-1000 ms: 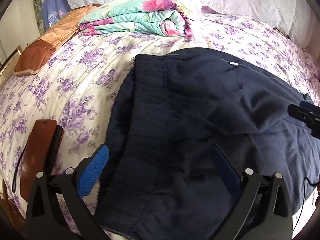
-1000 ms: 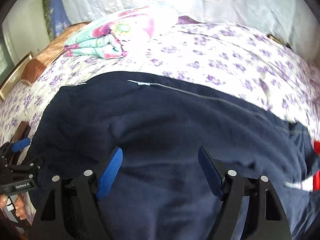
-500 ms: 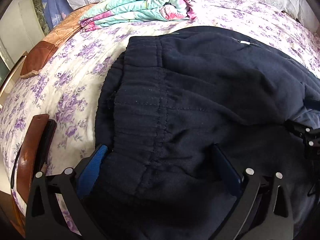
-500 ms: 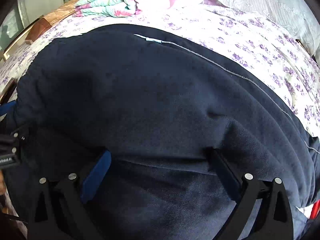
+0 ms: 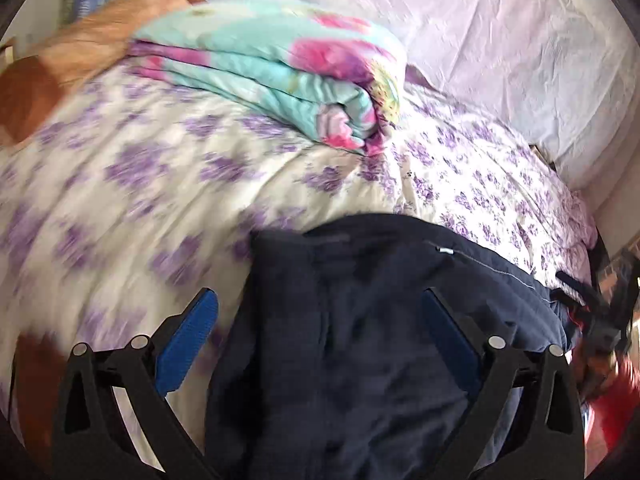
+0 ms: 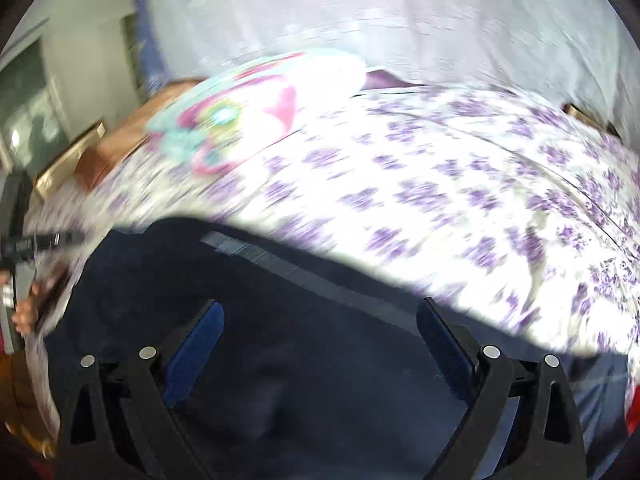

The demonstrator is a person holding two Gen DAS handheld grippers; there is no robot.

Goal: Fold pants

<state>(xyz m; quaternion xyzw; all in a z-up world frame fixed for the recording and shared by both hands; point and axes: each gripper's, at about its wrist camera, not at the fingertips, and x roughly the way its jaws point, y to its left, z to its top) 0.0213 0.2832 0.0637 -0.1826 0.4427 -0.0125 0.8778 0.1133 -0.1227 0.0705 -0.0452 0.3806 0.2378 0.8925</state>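
Dark navy pants (image 5: 360, 360) lie folded over on the purple-flowered bedspread (image 5: 120, 200), filling the lower part of both views. My left gripper (image 5: 319, 298) hovers open over the pants' left edge, its blue pads touching no cloth. In the right wrist view the pants (image 6: 320, 380) spread under my right gripper (image 6: 320, 306). Its jaws stand wide and are closing slightly, with cloth below them but none pinched. The right gripper (image 5: 580, 292) also shows at the far right of the left wrist view. Both views are blurred by motion.
A folded turquoise and pink quilt (image 5: 280, 68) lies further up the bed. A brown pillow (image 5: 24, 100) sits at the left, and white cloth (image 5: 500, 40) covers the back. A red object (image 5: 612, 400) shows at the right edge.
Both grippers have pulled back from the pants and tilted up, so the pants sit lower and much more bedspread shows. The right jaws have widened.
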